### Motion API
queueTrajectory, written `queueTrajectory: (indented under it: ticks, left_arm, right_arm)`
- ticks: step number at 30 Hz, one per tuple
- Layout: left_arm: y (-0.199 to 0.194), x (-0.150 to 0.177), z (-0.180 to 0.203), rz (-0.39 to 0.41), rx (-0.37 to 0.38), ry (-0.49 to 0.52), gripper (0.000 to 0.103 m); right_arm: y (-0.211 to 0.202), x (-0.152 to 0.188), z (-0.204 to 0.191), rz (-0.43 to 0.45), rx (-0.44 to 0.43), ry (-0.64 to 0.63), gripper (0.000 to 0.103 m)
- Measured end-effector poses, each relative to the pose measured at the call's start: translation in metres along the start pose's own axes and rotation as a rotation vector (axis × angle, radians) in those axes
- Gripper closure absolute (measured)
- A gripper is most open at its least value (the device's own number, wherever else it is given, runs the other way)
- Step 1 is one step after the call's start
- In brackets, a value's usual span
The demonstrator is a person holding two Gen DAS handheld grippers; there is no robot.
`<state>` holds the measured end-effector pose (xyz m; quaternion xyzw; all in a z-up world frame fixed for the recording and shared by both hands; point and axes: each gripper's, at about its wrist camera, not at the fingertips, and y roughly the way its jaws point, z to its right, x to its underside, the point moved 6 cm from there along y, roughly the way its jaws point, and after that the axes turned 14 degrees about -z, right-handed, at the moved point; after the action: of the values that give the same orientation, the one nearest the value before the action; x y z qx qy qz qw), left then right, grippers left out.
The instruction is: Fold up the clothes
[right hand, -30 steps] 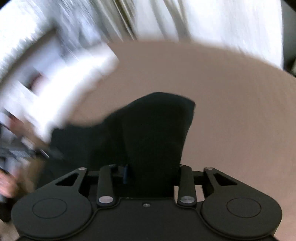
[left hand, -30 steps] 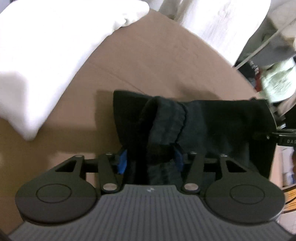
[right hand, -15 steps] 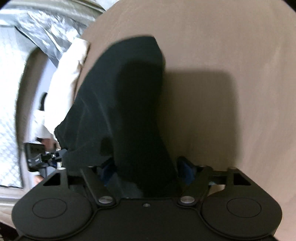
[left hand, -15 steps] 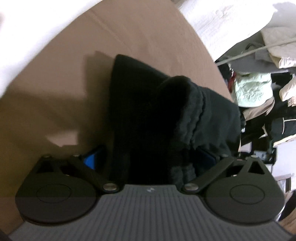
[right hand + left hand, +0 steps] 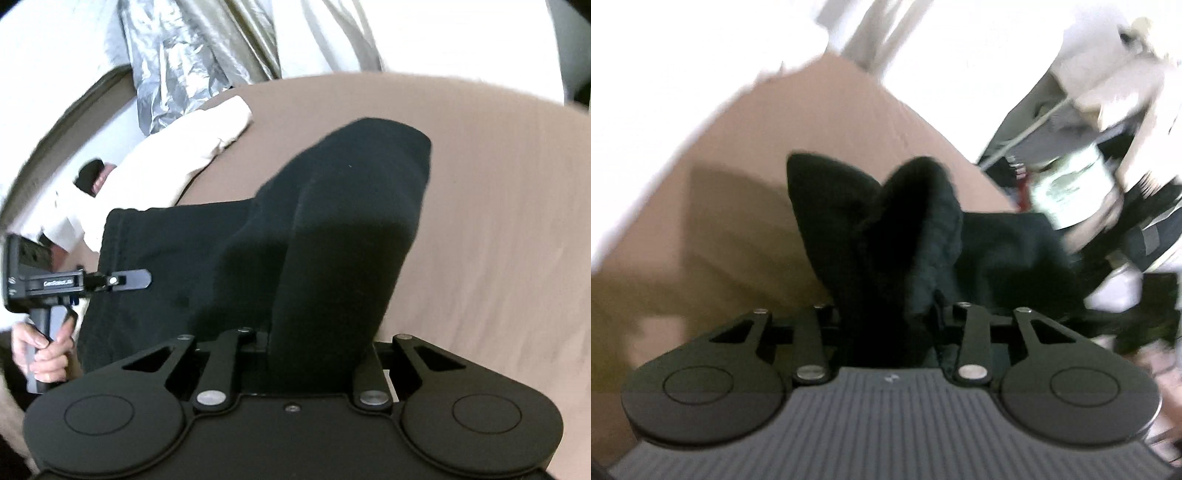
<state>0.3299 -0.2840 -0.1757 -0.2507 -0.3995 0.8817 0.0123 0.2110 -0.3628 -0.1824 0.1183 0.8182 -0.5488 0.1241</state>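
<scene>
Gripping a black garment (image 5: 332, 236) with both tools, we note it half lifted off a tan-covered surface (image 5: 498, 206), whether bed or bench we cannot tell. On the left gripper (image 5: 886, 314) the jaws have just been closing, and they now pinch a bunched, ribbed edge of the cloth that stands up in two peaks ahead of the camera. On the right gripper (image 5: 317, 339) the jaws have likewise just been closing, and they clamp a thick fold that rises forward over the surface. From the right wrist view we see the garment stretched toward the left tool, whose handle a hand (image 5: 40, 347) grasps at the frame's left edge. White bedding (image 5: 177, 147) lies beside the garment, touching its far corner. Crinkled silver sheeting (image 5: 177, 66) hangs behind. The left view is blurred; cluttered clothes (image 5: 1071, 192) show at its right.
</scene>
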Motion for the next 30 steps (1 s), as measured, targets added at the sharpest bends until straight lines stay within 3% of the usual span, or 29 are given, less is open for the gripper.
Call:
queueTrajectory:
  ticks: [1, 8, 11, 14, 16, 20, 23, 26, 30]
  left_arm:
    - [-0.002, -0.002, 0.005, 0.019, -0.03, 0.024, 0.066]
    - [-0.032, -0.016, 0.015, 0.165, -0.034, 0.04, 0.068]
    - [-0.059, -0.032, 0.009, 0.284, -0.071, 0.063, 0.068]
    - [-0.097, -0.054, 0.0, 0.441, -0.159, 0.1, 0.068]
    - [-0.127, -0.061, -0.017, 0.513, -0.169, 0.041, 0.069]
    - [-0.182, -0.054, -0.054, 0.613, -0.16, -0.07, 0.069]
    - [-0.22, -0.042, -0.084, 0.668, -0.189, -0.151, 0.069]
    - [-0.242, -0.035, -0.116, 0.692, -0.229, -0.239, 0.069]
    - [-0.229, -0.03, -0.17, 0.622, -0.309, -0.424, 0.069]
  right_arm:
    - [-0.004, -0.002, -0.005, 0.009, 0.023, -0.018, 0.08]
    - [-0.048, -0.027, -0.016, 0.099, 0.104, -0.079, 0.081]
    - [-0.063, -0.051, -0.035, 0.144, 0.113, -0.128, 0.081]
    - [-0.075, -0.097, -0.061, 0.185, 0.049, -0.149, 0.081]
    - [-0.079, -0.135, -0.086, 0.182, 0.038, -0.18, 0.082]
    - [-0.075, -0.206, -0.164, 0.117, 0.105, -0.376, 0.082]
    - [-0.054, -0.247, -0.222, 0.079, 0.141, -0.535, 0.083]
    - [-0.008, -0.283, -0.267, 0.028, 0.156, -0.653, 0.083]
    - [0.059, -0.32, -0.296, 0.065, 0.139, -0.676, 0.061]
